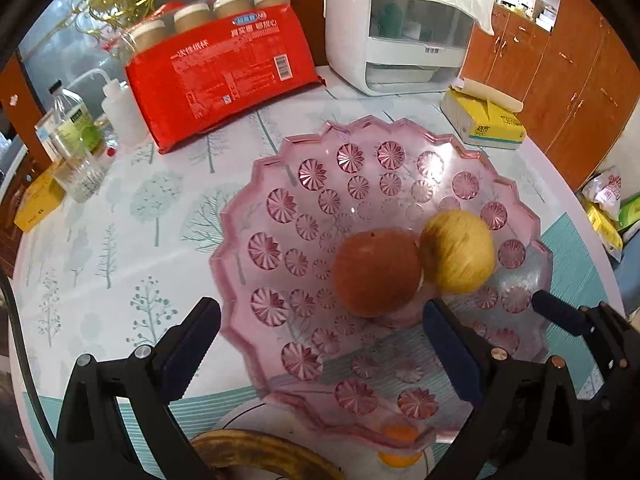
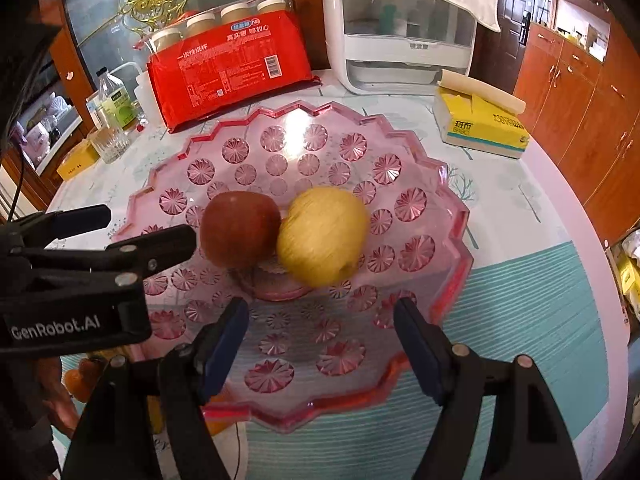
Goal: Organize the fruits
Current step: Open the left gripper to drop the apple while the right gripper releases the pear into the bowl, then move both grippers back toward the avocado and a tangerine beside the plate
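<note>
We note both grippers released, left gripper and right gripper empty. Red apple and yellow pear touch ahead of them, settled at the scalloped pink glass bowl's low centre.

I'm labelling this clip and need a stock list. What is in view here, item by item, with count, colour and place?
Scalloped plastic fruit bowl: one, clear pink, table centre.
Round apple: one, red, in bowl, touching the pear.
Round pear: one, yellow, in bowl, right of apple.
Paper-cup pack: one, red wrapper, behind bowl.
Countertop appliance: one, white, back of table, cloth draped on top.
Tissue pack: one, yellow, back right.
Glass tumbler: one, clear, back left.
Bottle: one, clear with green label, back left.
Banana: one, browned yellow, near edge on a plate.
Left gripper: black, jaws open, empty.
Right gripper: black, jaws open, empty.
</note>
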Demonstrator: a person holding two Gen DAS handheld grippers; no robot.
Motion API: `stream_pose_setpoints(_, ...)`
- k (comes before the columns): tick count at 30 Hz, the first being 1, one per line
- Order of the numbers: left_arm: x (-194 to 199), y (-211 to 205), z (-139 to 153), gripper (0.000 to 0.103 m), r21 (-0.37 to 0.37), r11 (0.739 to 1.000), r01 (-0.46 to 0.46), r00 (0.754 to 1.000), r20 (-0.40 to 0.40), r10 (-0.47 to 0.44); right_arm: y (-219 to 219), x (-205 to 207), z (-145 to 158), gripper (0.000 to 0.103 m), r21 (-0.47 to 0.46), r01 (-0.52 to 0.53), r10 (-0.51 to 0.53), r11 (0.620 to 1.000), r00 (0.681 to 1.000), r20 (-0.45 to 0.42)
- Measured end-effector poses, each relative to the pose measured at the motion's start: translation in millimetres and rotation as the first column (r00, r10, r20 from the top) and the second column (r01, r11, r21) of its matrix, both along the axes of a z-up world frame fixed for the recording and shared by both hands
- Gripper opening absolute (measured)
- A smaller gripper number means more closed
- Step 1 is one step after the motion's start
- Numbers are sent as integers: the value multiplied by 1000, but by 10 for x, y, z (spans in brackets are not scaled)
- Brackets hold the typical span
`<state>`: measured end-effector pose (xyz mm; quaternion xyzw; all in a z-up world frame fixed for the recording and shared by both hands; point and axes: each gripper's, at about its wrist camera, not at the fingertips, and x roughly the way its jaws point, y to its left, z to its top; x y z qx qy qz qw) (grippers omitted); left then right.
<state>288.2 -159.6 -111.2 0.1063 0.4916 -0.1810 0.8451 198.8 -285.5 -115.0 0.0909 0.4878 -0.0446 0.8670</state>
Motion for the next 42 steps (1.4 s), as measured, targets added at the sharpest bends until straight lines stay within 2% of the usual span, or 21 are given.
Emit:
stream_pose_setpoints(7,-160,115,128,100,-26,1000,-8,1000,-30,7,-17,-107,109,76,13,9,-9,1000,1000,2)
stream_pose_setpoints(14,-393,227,333,100,-9,1000,0,1000,-11,0,23,-300,318,76,-3,-5,5,1000,999,41)
stream_pose_setpoints(21,-618,398,598,100,-50,998,-22,1000,-13,21,72,-484,587,76,-19,-20,22,1000,995,97)
stream_pose_setpoints(32,-1018,701,1127,100,-95,994,-61,996,62,67,94,-828,1178,76,-133,-47,75,990,974,215)
stream_pose_setpoints(42,-1421,937,1388,100,-123,987,-100,988,102,113,170,-1241,1448,76,-166,-101,142,981,956,258)
